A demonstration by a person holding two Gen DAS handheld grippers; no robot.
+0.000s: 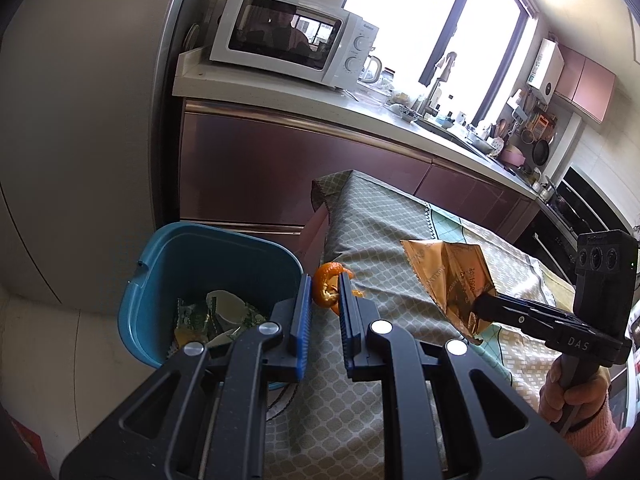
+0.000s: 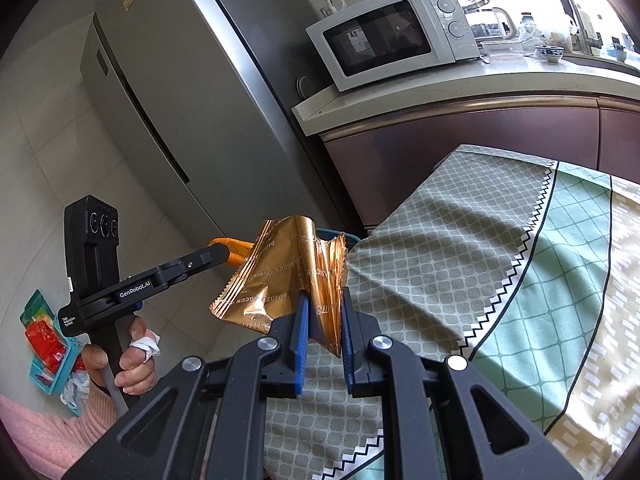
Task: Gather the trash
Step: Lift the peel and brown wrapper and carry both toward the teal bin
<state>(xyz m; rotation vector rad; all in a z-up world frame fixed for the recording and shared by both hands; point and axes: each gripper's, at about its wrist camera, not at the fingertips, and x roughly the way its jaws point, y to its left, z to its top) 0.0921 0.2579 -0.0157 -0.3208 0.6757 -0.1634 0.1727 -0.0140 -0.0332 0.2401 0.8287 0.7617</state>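
Two scraps are in my grip: my left gripper (image 1: pixel 325 280) pinches a curl of orange peel (image 1: pixel 326 289) at the table's edge, just beside the blue bin (image 1: pixel 160 280), which holds wrappers. My right gripper (image 2: pixel 323 298) is clamped on a crumpled gold foil wrapper (image 2: pixel 280 276) above the patterned tablecloth (image 2: pixel 460 248). Behind stand a microwave (image 1: pixel 292 36) and fridge (image 2: pixel 168 92).

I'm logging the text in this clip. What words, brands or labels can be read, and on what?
"GenRobot.AI": arm of the left tongs.
"DAS": body of the right tongs.
"Galanz": microwave, top corner, small.
"DAOXIANGCUN": gold wrapper, seen mirrored; its cursive line is unreadable.
"Data Acquisition System": left tongs' handle base, tiny and only roughly legible.
Yellow sticker on the fridge: too small to read.
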